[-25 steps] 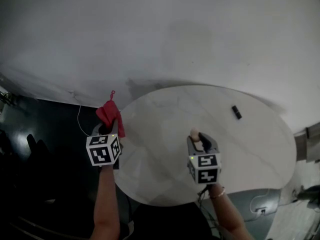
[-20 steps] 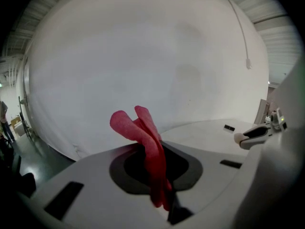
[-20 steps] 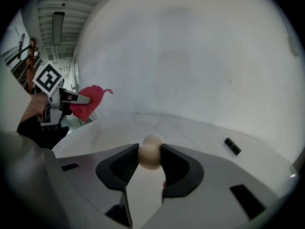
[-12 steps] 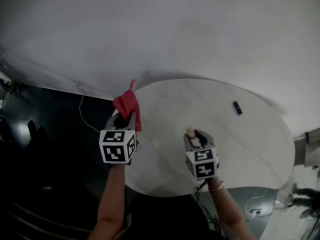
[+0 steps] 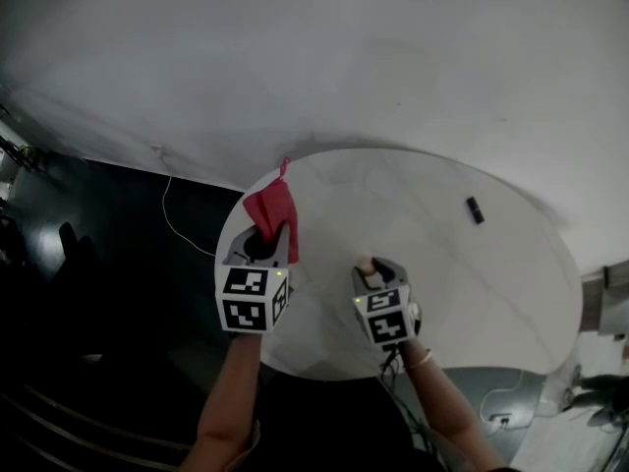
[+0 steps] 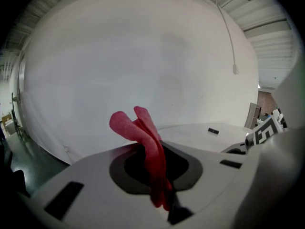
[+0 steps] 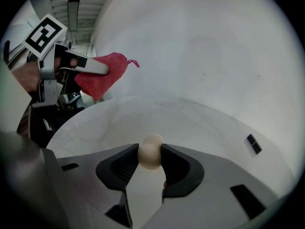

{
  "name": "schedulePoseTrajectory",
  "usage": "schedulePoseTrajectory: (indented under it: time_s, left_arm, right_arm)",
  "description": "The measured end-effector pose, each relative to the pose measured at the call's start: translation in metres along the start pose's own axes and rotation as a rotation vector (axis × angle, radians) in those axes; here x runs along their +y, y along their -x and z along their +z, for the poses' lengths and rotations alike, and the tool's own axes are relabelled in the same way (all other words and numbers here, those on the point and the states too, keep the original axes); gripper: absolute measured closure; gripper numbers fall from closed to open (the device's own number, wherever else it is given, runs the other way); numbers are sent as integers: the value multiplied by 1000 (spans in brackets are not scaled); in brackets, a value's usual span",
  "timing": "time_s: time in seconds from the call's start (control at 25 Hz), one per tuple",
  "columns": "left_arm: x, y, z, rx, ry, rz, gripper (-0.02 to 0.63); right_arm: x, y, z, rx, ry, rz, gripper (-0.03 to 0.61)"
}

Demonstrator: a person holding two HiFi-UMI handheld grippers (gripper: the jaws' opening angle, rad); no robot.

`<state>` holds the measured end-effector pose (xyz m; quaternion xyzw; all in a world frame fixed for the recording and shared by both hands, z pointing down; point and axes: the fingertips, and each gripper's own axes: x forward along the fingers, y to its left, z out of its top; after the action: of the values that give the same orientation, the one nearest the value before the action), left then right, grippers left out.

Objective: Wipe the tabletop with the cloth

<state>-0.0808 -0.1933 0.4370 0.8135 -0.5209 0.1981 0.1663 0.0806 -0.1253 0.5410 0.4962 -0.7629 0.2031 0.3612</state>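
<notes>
A red cloth (image 5: 272, 209) sticks up out of my left gripper (image 5: 267, 236), which is shut on it above the left edge of the round white tabletop (image 5: 462, 273). In the left gripper view the cloth (image 6: 143, 142) hangs bunched between the jaws. My right gripper (image 5: 373, 266) is over the near part of the table, shut on a small cream-coloured egg-like ball (image 7: 151, 151). The right gripper view also shows the left gripper (image 7: 97, 73) with the cloth (image 7: 106, 75) at the upper left.
A small black block (image 5: 476, 209) lies on the far right of the tabletop, also seen as a black block (image 7: 254, 143) in the right gripper view. A white curtain wall (image 5: 324, 57) stands behind the table. Dark floor with a thin white cable (image 5: 175, 219) lies to the left.
My left gripper has carried the red cloth rightward, from beside the table to over its left edge. My right gripper with the ball has sunk a little and shifted left.
</notes>
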Motion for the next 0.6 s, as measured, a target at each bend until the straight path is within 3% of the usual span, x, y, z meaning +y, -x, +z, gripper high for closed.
schedulePoseTrajectory:
  time_s: [0.36, 0.6]
  left_arm:
    - [6, 6, -1, -15, -1, 24, 572]
    - [7, 7, -7, -6, 8, 35, 572]
  right_arm:
    - [5, -11, -14, 78, 5, 3, 435]
    - [8, -14, -16, 73, 19, 3, 430]
